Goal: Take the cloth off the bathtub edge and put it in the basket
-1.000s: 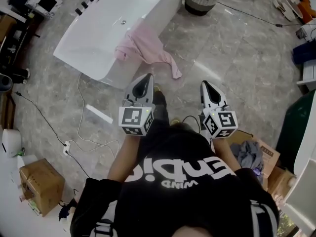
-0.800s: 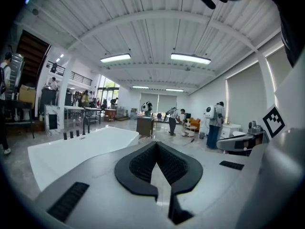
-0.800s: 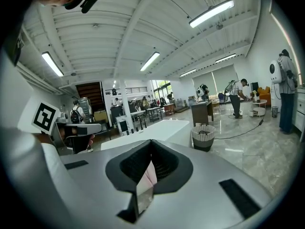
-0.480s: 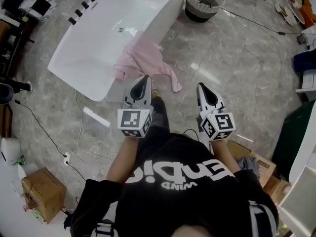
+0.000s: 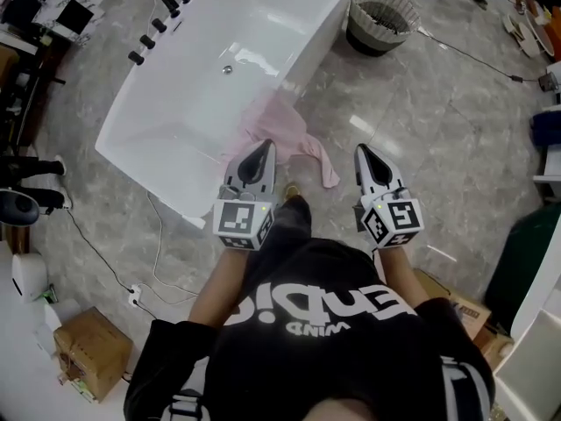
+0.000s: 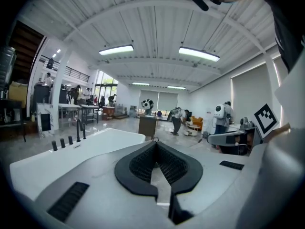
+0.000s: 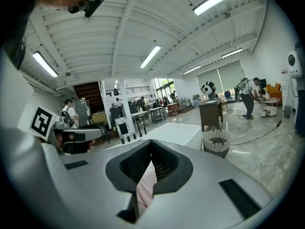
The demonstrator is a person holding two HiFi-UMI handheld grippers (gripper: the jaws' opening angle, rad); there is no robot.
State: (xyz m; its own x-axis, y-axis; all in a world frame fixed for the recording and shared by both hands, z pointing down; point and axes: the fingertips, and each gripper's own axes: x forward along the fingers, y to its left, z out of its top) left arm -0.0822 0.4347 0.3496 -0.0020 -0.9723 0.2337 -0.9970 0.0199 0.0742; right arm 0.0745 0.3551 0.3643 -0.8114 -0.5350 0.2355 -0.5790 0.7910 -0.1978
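A pink cloth (image 5: 282, 132) hangs over the near long edge of the white bathtub (image 5: 219, 68), and its tail trails onto the floor. In the head view my left gripper (image 5: 264, 144) hovers just short of the cloth's lower part, shut and empty. My right gripper (image 5: 361, 149) is to the right of the cloth's tail, also shut and empty. In the right gripper view the cloth (image 7: 145, 190) shows through the gap behind the closed tips (image 7: 151, 141). The round striped basket (image 5: 379, 20) stands on the floor past the tub's far end. The same basket (image 7: 217, 141) appears right of the tub (image 7: 176, 133).
Black tap handles (image 5: 158, 24) line the tub's far rim. A white cable and power strip (image 5: 134, 295) lie on the floor at the left, near a cardboard box (image 5: 83, 353). More boxes (image 5: 456, 301) sit at the right. People stand far back in the hall.
The person has stepped toward the tub, so the cloth and tub edge now lie closer under both grippers. Both grippers keep the same shut pose side by side.
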